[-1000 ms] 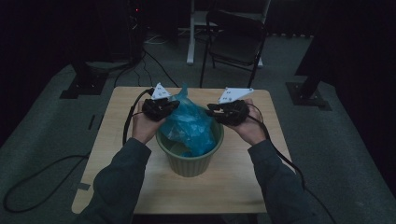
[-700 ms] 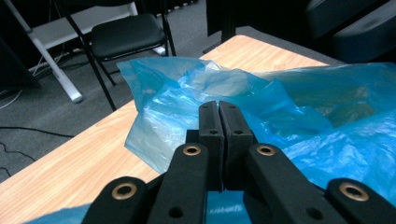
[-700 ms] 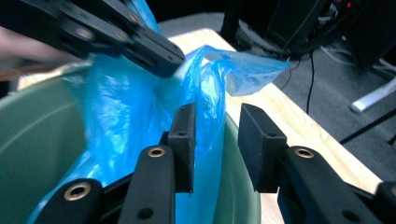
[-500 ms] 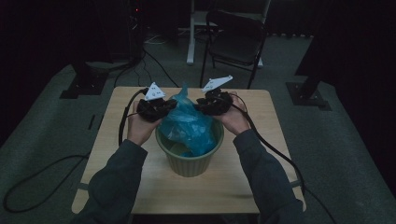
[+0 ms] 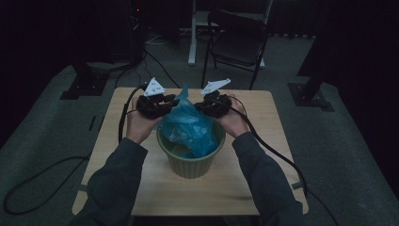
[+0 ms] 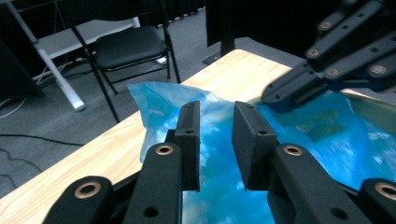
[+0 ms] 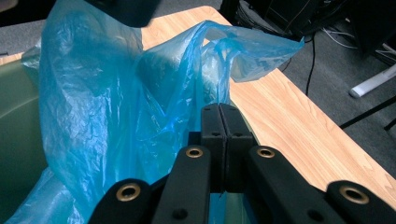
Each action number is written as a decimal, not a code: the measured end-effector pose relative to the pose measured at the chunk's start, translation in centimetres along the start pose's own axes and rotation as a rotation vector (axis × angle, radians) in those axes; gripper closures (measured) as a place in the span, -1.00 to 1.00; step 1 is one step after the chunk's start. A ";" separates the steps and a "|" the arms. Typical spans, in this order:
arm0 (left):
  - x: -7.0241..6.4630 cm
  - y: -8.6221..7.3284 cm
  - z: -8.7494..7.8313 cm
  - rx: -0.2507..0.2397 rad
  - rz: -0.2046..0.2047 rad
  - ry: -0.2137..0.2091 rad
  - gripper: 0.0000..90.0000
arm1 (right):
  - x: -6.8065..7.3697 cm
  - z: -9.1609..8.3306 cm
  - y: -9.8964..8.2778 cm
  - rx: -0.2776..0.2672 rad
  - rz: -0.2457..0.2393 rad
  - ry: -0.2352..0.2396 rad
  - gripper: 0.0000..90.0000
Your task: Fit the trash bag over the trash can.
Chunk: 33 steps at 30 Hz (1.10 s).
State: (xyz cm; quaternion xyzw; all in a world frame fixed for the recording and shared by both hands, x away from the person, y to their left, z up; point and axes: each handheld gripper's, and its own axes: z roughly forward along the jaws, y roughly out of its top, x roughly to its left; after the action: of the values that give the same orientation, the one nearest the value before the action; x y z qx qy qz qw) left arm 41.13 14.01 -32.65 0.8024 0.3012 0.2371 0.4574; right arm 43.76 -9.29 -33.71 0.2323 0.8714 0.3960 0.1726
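A green pot (image 5: 190, 162) stands mid-table with a crumpled blue plastic bag (image 5: 188, 125) rising out of it. My left gripper (image 5: 172, 101) hovers at the bag's left upper edge. Its jaws have just been opening, and in the left gripper view the left gripper (image 6: 215, 108) stands parted with the bag (image 6: 327, 140) behind the gap, not pinched. My right gripper (image 5: 202, 104) is at the bag's right upper edge. In the right gripper view the right gripper (image 7: 219, 108) is shut on a fold of the bag (image 7: 93, 93). The pot's rim (image 7: 14, 121) shows beside it.
The wooden table (image 5: 141, 188) has bare room around the pot on all sides. A black folding chair (image 5: 240, 37) stands beyond its far edge. Cables trail from both grippers over the table's sides to the floor (image 5: 42, 179).
My right gripper has moved left to the bag and closed on its upper edge. The left gripper's jaws have parted and let go of the bag.
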 end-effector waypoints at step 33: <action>-0.9 -1.6 4.0 0.152 0.008 0.072 0.44 | 0.1 -0.8 0.3 -0.041 -0.030 -0.057 1.00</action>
State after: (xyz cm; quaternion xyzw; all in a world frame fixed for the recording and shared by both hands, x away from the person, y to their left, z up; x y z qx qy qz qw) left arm 42.73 11.67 -36.01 0.8268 0.3316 0.2441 0.3832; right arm 43.41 -9.50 -32.98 0.2267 0.8613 0.4045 0.2079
